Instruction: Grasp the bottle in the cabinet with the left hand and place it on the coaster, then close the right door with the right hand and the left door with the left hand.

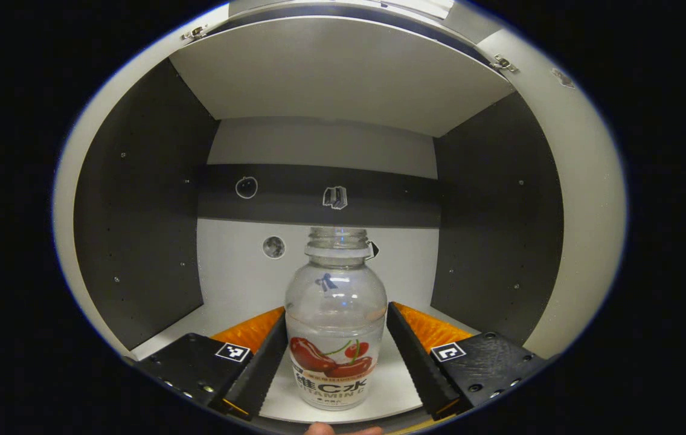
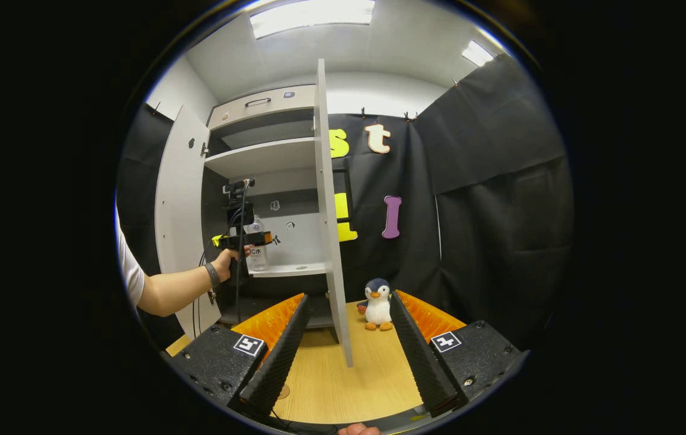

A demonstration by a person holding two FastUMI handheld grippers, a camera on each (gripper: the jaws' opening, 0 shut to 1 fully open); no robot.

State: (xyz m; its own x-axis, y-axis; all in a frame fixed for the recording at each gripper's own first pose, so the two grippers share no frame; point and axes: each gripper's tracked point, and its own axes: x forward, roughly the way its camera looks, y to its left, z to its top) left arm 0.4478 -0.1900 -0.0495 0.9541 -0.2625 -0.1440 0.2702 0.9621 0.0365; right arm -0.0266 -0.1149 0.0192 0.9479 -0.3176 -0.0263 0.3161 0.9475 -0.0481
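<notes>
Left gripper view: clear capless vitamin-water bottle (image 1: 336, 317) upright on the cabinet shelf (image 1: 379, 386), set between the left gripper (image 1: 336, 362) fingers, both seemingly touching its sides, though firm pressure impossible to confirm; dark cabinet side walls (image 1: 137, 211) on either flank. Right gripper view: right gripper (image 2: 348, 350) spread wide, holding nothing, hovering over the wooden table (image 2: 343, 380); open right door (image 2: 331, 211) edge-on straight ahead; plush penguin (image 2: 377, 303) just beyond; left door (image 2: 180, 205) swung open; a hand (image 2: 225, 261) gripping the left gripper (image 2: 258, 238) at the bottle (image 2: 256, 248).
</notes>
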